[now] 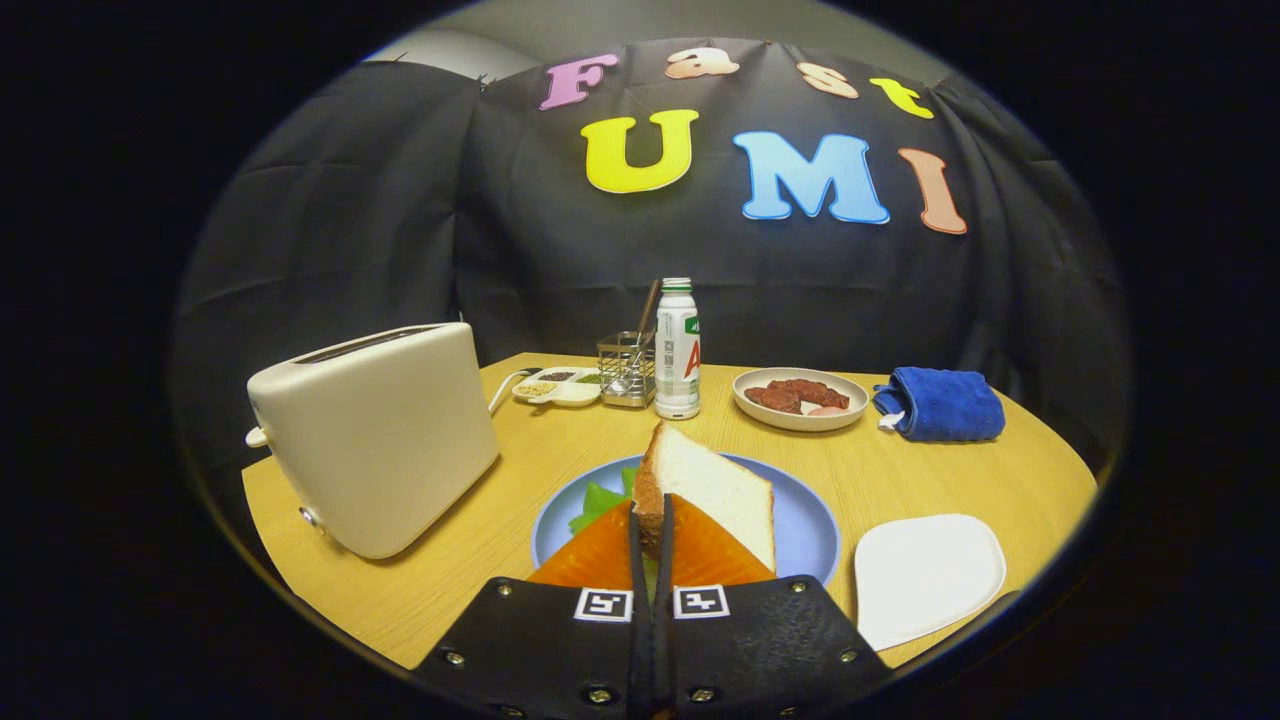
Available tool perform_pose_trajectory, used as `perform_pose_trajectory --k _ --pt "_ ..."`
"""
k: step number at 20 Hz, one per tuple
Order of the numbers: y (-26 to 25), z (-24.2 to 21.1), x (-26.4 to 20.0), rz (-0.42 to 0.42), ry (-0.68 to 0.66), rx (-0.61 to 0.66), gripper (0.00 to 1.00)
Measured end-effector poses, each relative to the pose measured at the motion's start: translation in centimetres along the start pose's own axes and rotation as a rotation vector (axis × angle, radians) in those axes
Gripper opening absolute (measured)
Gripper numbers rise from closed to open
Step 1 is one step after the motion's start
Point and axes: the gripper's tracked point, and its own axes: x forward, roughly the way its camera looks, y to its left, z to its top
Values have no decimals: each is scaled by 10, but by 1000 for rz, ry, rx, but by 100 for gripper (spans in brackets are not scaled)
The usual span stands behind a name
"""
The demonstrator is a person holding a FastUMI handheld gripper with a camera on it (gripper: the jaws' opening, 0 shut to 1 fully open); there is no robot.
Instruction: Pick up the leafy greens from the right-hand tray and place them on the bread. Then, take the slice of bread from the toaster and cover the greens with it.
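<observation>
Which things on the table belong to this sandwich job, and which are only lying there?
In the job: bread slice gripped edgewise by the gripper, leafy greens, blue plate, toaster, white tray.

Lying about: bottle, meat dish, blue cloth, wire caddy, seasoning dish.

The gripper [652,535] fingers, pressed on a bread slice [712,490], hide the slice's lower edge and the middle of the blue plate [810,535]. Greens [598,500] peek out left of the fingers, mostly covered. At centre, the small tray [558,387] holds bits too small to tell apart. A bottle [677,350] hides part of the wire caddy [626,370]. The toaster [375,435] slot's inside cannot be seen. The table's [480,580] near edge is cut off below.
</observation>
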Motion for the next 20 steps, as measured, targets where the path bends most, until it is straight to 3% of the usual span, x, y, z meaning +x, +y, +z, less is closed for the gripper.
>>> perform_pose_trajectory --k 10,17,18,20 --pt "13 -25 14 46 119 29 1" --pt "14 -18 10 17 83 -9 1" --pt "14 -20 12 12 80 -16 6" --pt "14 -20 11 10 81 -19 6"
